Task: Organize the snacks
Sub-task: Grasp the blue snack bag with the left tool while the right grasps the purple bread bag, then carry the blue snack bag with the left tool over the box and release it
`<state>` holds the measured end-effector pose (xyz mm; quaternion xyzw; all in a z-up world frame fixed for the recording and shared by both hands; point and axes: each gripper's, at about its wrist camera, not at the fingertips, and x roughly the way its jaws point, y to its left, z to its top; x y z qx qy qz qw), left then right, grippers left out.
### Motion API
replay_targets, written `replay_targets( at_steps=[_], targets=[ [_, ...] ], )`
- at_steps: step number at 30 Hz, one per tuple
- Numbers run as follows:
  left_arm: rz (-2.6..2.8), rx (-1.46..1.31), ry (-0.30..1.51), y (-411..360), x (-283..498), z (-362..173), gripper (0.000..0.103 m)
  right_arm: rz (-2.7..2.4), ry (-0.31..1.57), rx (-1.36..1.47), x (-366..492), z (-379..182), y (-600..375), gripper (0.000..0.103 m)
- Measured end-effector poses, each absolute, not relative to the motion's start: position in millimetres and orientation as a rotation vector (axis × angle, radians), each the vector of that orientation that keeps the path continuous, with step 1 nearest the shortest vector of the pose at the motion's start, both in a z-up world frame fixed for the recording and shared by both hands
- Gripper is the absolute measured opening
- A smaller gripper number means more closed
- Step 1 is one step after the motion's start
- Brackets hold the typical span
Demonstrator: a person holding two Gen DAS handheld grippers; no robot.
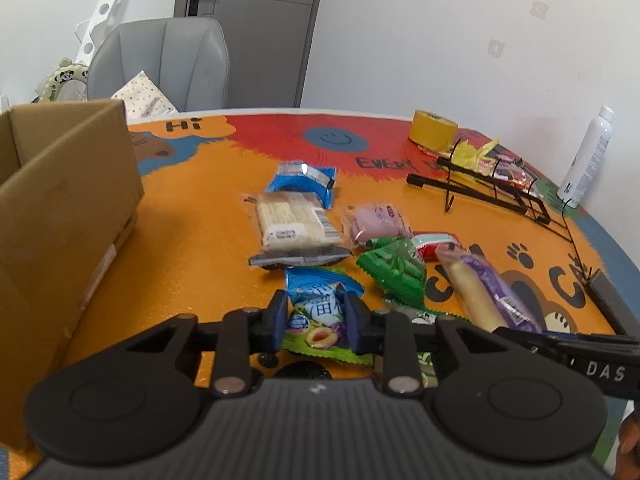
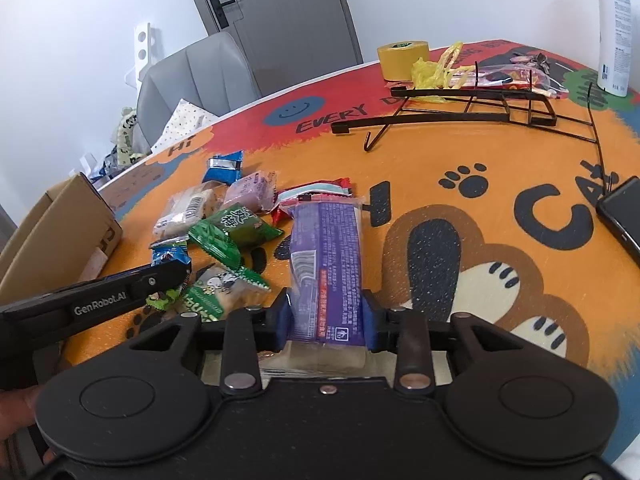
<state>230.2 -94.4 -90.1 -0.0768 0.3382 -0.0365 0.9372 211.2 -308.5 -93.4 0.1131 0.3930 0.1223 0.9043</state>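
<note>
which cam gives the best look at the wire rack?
Right wrist view: the black wire rack shows whole and sharp, lying flat behind the yellow tape roll. Left wrist view shows the rack smaller, foreshortened at the right, stretched by the lens.

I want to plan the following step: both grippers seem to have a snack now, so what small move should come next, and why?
Probably lift both a little off the table. The left gripper is shut on the blue plum packet and the right gripper on the purple-wrapped bar, yet both snacks seem to rest among the others. The open cardboard box at the left looks like the place for them.
</note>
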Motion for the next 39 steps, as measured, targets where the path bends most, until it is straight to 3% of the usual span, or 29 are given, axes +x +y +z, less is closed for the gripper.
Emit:
replay_targets(
  at_steps=[33,35,36,37,39],
  targets=[
    [0.004,-0.184,0.465,-35.9,146.8,3.1,0.027,0.417,0.649,0.272,181.9,-25.4,-259.6,0.029],
    [0.017,-0.186,0.455,-28.5,143.7,7.9,0.027,0.43,0.641,0.265,182.4,-20.6,-253.2,0.022],
    [0.025,-0.186,0.45,-24.1,141.8,10.2,0.027,0.439,0.638,0.263,182.6,-18.1,-250.4,0.014],
    [0.033,-0.188,0.443,-18.8,140.2,13.1,0.027,0.454,0.637,0.268,183.8,-15.3,-247.8,0.0],
    [0.056,-0.197,0.428,-7.0,137.5,19.3,0.027,0.464,0.629,0.258,185.0,-10.7,-241.8,0.0]
  ],
)
